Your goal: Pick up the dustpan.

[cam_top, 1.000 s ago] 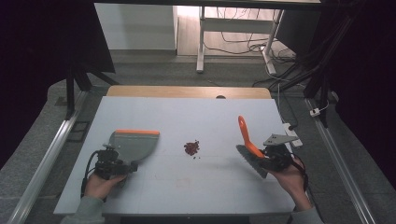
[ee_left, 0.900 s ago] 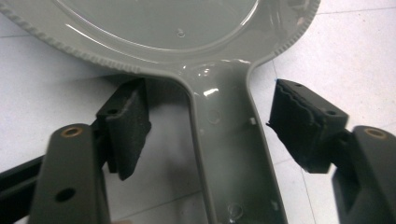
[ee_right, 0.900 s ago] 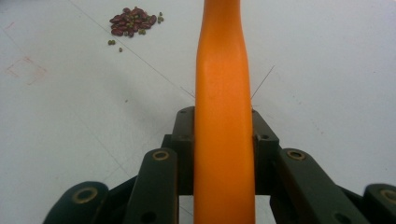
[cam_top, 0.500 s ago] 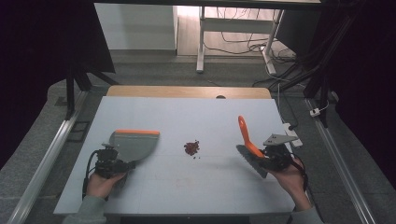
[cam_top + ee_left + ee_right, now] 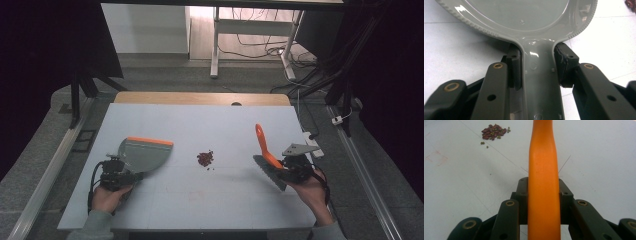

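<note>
Left gripper (image 5: 116,177) at the near left of the table (image 5: 165,117), jaws just closing, now clamped on the handle of the grey dustpan (image 5: 142,154); pads (image 5: 562,65) pressed against both sides of the handle in the left gripper view. Dustpan flat on the table, orange-edged mouth toward the far side. Right gripper (image 5: 292,170) at the near right, jaws closed on the orange handle of the brush (image 5: 264,150) (bristles dark, low beside the gripper), handle tilted up and away. Small pile of red beans (image 5: 204,158) on the table between the two tools, apart from both; a few loose greenish beans just beside the pile in the right gripper view.
</note>
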`<state>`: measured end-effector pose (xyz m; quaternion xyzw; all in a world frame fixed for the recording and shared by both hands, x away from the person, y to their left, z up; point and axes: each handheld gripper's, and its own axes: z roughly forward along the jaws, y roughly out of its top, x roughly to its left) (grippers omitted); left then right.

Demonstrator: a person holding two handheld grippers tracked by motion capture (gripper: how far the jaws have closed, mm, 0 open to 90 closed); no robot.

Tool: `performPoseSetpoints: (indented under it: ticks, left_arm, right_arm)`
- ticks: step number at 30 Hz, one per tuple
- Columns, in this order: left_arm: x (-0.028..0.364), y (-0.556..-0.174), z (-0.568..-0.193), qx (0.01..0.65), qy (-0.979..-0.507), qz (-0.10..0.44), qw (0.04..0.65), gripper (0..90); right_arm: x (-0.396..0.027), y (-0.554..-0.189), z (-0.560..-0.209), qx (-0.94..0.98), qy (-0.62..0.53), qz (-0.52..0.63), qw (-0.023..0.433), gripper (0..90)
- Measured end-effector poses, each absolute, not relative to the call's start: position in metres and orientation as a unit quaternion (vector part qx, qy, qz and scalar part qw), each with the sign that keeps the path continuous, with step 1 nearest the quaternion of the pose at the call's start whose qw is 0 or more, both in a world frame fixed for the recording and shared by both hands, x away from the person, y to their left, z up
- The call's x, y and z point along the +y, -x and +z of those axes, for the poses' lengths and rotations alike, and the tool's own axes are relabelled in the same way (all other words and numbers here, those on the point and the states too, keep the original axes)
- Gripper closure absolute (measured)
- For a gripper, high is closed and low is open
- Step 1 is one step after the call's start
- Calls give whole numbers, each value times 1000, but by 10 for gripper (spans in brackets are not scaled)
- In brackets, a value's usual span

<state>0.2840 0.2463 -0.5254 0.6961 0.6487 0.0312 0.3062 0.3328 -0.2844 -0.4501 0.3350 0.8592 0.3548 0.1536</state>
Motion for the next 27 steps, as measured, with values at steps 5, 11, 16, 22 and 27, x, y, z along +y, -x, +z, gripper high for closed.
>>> performPoseSetpoints:
  ticks: [5, 11, 16, 22, 27]
  left_arm:
    - [247, -284, -525, 645, -698, 33, 309, 616]
    - [250, -282, -523, 636, -702, 39, 318, 616]
    - [251, -282, -520, 625, -708, 44, 326, 616]
    - [258, -278, -517, 605, -714, 49, 349, 617]
    - [264, -276, -513, 589, -718, 52, 366, 617]
  right_arm:
    - [-285, -333, -450, 859, -335, 355, 154, 703]
    - [-286, -333, -449, 857, -336, 358, 155, 703]
    - [-286, -333, -448, 855, -336, 363, 155, 704]
    - [-285, -334, -447, 850, -342, 370, 154, 703]
    - [-284, -336, -446, 847, -345, 376, 149, 703]
